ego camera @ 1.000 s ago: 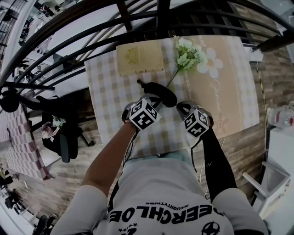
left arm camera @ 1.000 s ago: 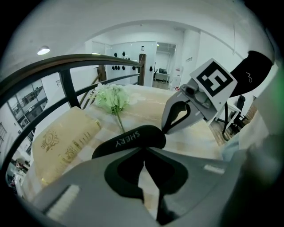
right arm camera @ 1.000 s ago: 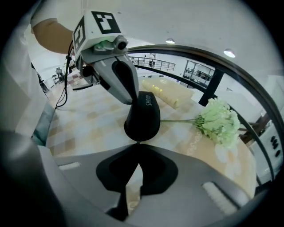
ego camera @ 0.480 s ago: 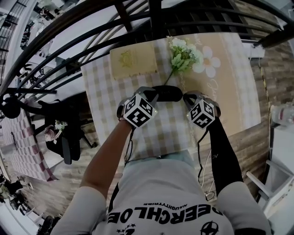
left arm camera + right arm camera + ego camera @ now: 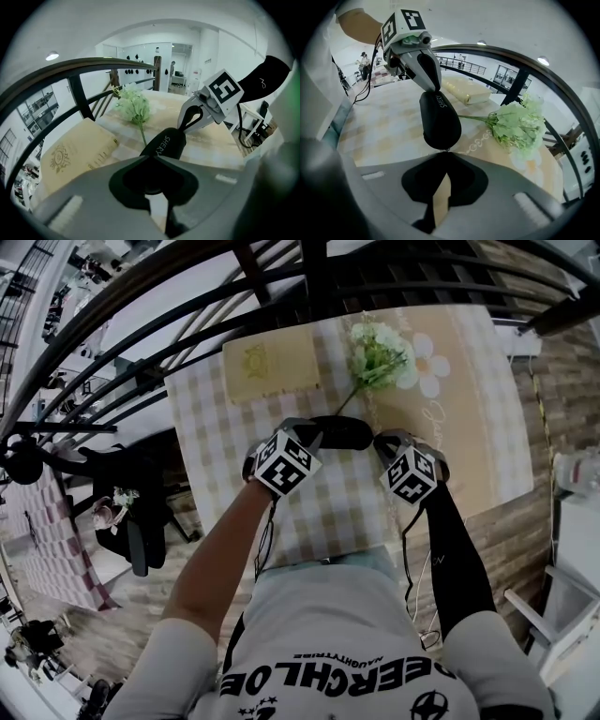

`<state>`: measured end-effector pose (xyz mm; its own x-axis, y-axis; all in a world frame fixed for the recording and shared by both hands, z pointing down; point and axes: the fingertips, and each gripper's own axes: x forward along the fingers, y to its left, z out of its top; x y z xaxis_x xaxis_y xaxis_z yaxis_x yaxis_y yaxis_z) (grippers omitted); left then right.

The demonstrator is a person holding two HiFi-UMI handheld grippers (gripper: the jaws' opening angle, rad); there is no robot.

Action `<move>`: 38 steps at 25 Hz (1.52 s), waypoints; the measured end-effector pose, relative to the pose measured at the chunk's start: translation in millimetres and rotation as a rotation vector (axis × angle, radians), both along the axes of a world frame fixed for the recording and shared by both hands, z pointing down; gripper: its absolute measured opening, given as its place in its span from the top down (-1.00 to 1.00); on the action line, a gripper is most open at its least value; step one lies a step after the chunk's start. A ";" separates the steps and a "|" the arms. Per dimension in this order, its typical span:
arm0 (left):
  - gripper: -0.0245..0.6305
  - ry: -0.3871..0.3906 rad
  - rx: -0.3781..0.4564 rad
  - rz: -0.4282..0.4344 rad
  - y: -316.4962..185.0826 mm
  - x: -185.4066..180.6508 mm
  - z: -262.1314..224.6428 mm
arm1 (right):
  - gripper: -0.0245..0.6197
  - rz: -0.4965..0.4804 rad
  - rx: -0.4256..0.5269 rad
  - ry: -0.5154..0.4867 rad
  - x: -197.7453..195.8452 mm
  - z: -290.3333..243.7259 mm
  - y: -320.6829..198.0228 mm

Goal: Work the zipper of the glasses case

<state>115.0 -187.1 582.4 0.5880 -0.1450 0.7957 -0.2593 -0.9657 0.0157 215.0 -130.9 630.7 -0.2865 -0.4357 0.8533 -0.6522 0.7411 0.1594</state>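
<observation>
White black-lettered T-shirt (image 5: 337, 634), long black right sleeve (image 5: 461, 559).

Illumination: bright, even, from ceiling lamps (image 5: 52, 56); shadows faint. Optics: strong fisheye bending, black vignetted corners. Focus: left gripper (image 5: 151, 157) blurs close up.

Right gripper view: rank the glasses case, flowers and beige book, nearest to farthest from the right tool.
1. Glasses case: straight ahead, at the tips of the right tool.
2. Flowers: off to the right, lying on the table.
3. Beige book: farthest, beyond the case, by the railing.
</observation>
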 end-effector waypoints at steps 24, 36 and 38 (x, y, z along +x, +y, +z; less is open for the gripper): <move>0.59 0.007 0.010 -0.007 4.0 1.2 2.6 | 0.83 0.078 -0.031 -0.049 -8.3 -0.6 23.4; 0.61 0.003 0.035 0.002 7.5 1.9 2.0 | 0.83 0.111 -0.067 -0.057 -15.1 -2.6 35.5; 0.62 0.005 0.037 0.001 7.5 1.9 2.6 | 0.83 0.114 -0.069 -0.056 -16.3 -2.4 37.0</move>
<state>116.9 -179.6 585.0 0.5919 -0.1740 0.7870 -0.2586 -0.9658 -0.0190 198.7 -93.8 628.3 -0.2862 -0.4092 0.8664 -0.7394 0.6694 0.0719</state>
